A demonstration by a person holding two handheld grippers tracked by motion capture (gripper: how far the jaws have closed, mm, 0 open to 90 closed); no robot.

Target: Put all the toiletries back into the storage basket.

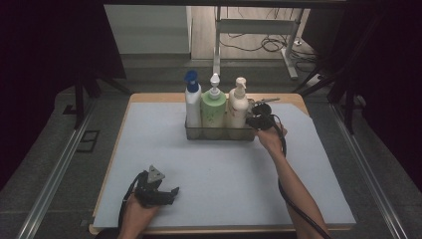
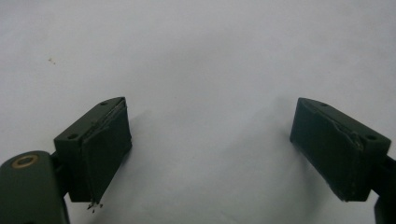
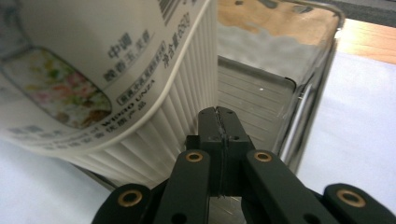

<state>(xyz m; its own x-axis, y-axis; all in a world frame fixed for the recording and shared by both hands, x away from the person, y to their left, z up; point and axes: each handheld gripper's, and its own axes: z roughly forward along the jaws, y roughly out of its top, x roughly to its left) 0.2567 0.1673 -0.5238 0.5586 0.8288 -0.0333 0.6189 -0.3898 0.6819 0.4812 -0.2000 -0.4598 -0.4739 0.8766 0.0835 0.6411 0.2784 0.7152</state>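
The left gripper (image 2: 210, 149) is hovering over a pale, plain surface (image 2: 201, 51) — its two black jaws standing wide apart, nothing lying between them. A tiny dark speck (image 2: 51, 59) — possibly a crumb — is sitting far left.

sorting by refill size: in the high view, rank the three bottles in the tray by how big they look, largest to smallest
1. Green pump bottle: widest body.
2 and 3. Blue-capped white bottle and cream pump bottle: both slimmer and about as tall as each other, too alike to rank.
All stand side by side in the tray, equally far from the camera.
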